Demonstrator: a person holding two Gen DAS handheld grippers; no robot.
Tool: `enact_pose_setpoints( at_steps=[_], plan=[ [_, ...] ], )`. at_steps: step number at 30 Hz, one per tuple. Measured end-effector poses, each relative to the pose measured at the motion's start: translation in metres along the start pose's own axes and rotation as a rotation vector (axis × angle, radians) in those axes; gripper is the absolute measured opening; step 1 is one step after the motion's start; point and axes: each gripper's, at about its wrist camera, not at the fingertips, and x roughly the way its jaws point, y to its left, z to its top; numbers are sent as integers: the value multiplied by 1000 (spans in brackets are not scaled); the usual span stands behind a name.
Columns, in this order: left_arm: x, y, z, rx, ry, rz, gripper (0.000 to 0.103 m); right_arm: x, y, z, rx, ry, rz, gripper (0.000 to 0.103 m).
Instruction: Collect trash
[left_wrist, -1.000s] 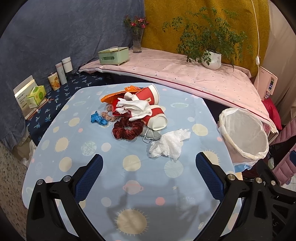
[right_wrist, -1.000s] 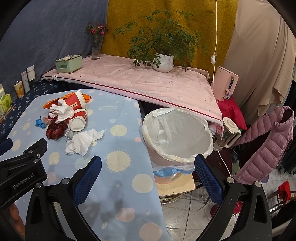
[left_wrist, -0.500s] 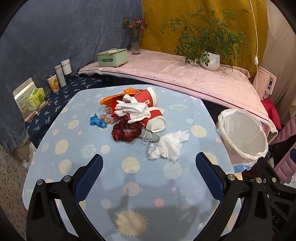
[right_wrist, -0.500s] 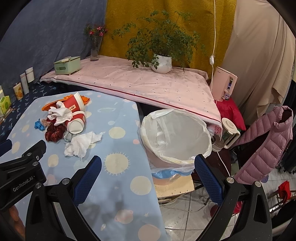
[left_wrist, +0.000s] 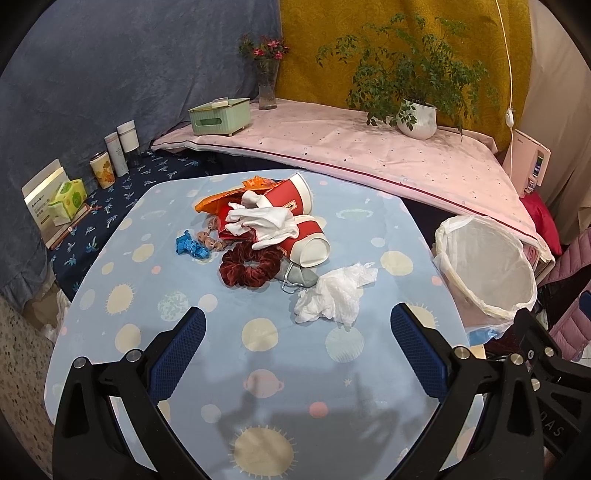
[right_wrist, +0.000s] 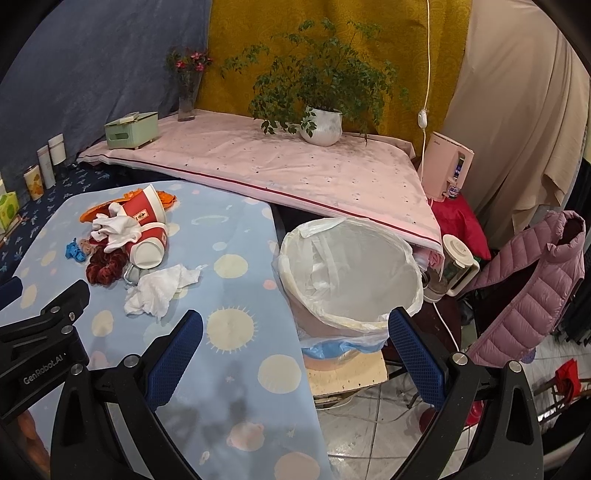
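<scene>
A pile of trash lies mid-table: two red-and-white paper cups (left_wrist: 308, 242) (right_wrist: 147, 229), a white glove (left_wrist: 266, 221), an orange wrapper (left_wrist: 221, 197), a dark red scrunchie (left_wrist: 249, 266), a blue scrap (left_wrist: 190, 245) and a crumpled white tissue (left_wrist: 334, 295) (right_wrist: 159, 288). A bin lined with a white bag (right_wrist: 351, 273) (left_wrist: 487, 266) stands just off the table's right edge. My left gripper (left_wrist: 297, 350) hovers open over the near part of the table, short of the tissue. My right gripper (right_wrist: 295, 354) is open above the table's right edge, in front of the bin.
A pale blue tablecloth with planets (left_wrist: 258, 369) covers the table. Behind it a pink-covered ledge (left_wrist: 369, 147) carries a potted plant (left_wrist: 417, 114), a green tissue box (left_wrist: 219, 116) and a flower vase (left_wrist: 267, 88). Cans and boxes (left_wrist: 110, 158) stand left. A pink jacket (right_wrist: 528, 288) hangs right.
Both views have drawn back slightly: the pile and the bin sit a little farther away and lower in frame. Both grippers stay open and nothing on the table has moved.
</scene>
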Motion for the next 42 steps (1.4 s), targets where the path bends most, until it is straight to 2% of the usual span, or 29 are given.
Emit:
enact_pose_setpoints(
  at_steps=[17,26,31,35,42],
  plan=[
    [40,7,13,-21,12,-26,96,45,8,12,29,35,-7,96],
    [62,14,17,0,21,-41,96,63,27,17,28,42,28,96],
    [73,42,17,-13,16,-68,96,70,43,19,36,41,59,96],
    [83,72,13,-23,12,-22,96,77,60,19,41,38,94,96],
    [103,114,4,-84,51,7,96,105,105,14,5,65,151,96]
  ],
)
